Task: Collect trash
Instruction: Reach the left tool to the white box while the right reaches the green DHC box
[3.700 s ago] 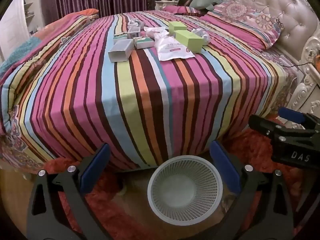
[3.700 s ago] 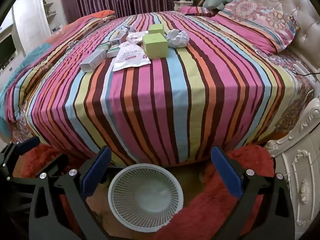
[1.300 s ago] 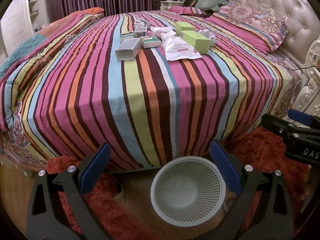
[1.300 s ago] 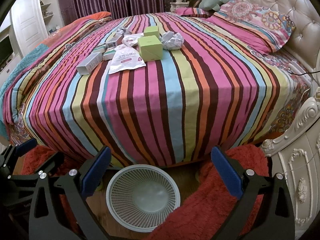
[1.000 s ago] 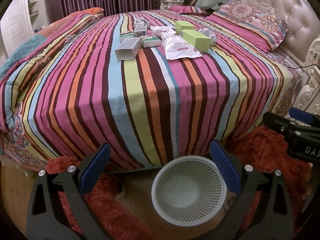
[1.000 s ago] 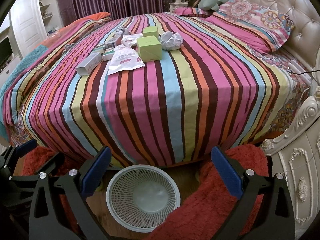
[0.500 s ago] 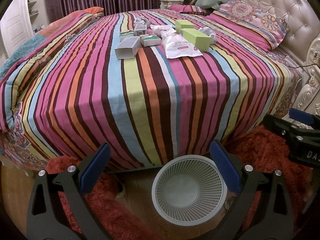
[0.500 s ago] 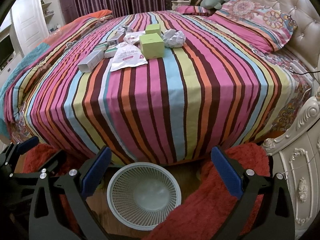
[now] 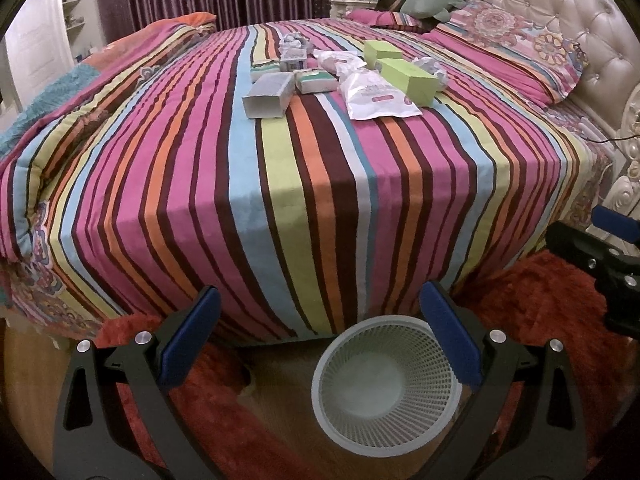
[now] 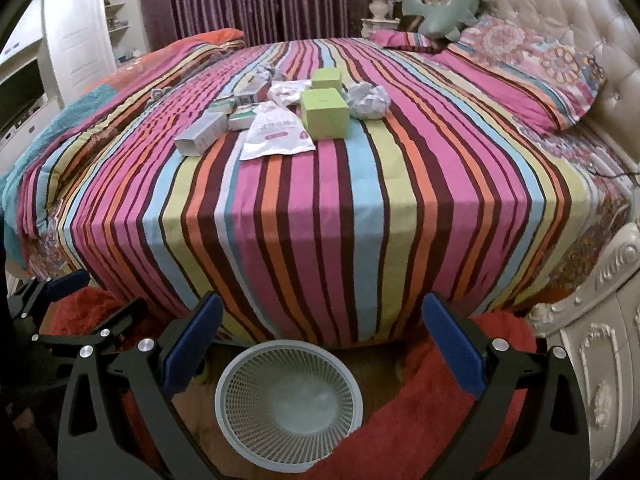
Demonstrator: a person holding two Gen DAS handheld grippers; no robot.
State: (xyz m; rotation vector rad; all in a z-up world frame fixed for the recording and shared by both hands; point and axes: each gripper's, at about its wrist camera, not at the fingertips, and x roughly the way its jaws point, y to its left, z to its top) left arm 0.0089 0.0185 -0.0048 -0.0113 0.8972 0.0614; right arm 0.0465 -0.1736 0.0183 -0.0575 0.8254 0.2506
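Note:
Trash lies in a cluster on the striped bed (image 9: 304,184) (image 10: 320,208): a grey carton (image 9: 269,95) (image 10: 201,133), a white pouch (image 9: 376,96) (image 10: 277,132), two green boxes (image 9: 408,76) (image 10: 324,114), crumpled paper (image 10: 368,101) and small packets (image 9: 316,80). A white mesh basket (image 9: 386,384) (image 10: 289,400) stands on the floor at the bed's foot. My left gripper (image 9: 320,338) is open and holds nothing, low over the floor by the basket. My right gripper (image 10: 320,338) is open too, above the basket. Both are far from the trash.
A red shaggy rug (image 9: 552,304) (image 10: 432,412) flanks the basket on the wooden floor. A carved white bedside cabinet (image 10: 592,360) stands at the right. Pillows (image 10: 532,68), a green plush toy (image 10: 448,4) and the tufted headboard lie at the far right; a white wardrobe (image 10: 76,36) far left.
Both grippers have drifted slightly toward the bed; the right view shifted a little so the basket sits more centred. Nothing was grasped and the trash has not moved.

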